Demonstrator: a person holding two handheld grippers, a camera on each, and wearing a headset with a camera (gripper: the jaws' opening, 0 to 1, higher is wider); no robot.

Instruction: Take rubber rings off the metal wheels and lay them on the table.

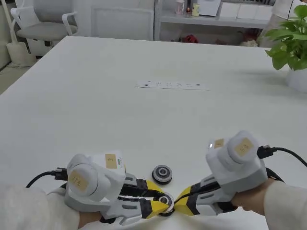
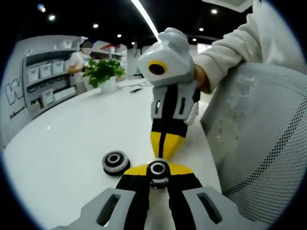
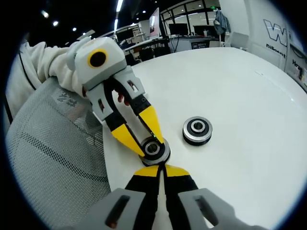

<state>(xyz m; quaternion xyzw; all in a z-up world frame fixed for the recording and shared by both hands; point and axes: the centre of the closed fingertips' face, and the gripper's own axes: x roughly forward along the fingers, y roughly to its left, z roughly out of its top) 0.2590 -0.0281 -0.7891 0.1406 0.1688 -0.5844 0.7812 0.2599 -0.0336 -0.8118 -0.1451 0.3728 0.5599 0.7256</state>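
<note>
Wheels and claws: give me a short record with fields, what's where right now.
held wheel: clamped between the left claw's jaws, near the table edge
left claw: shut on the held wheel
right claw: jaws together, tips at the held wheel's rim
free wheel: flat on the table, apart from both claws
rings: dark band on each wheel's rim
table: white
</note>
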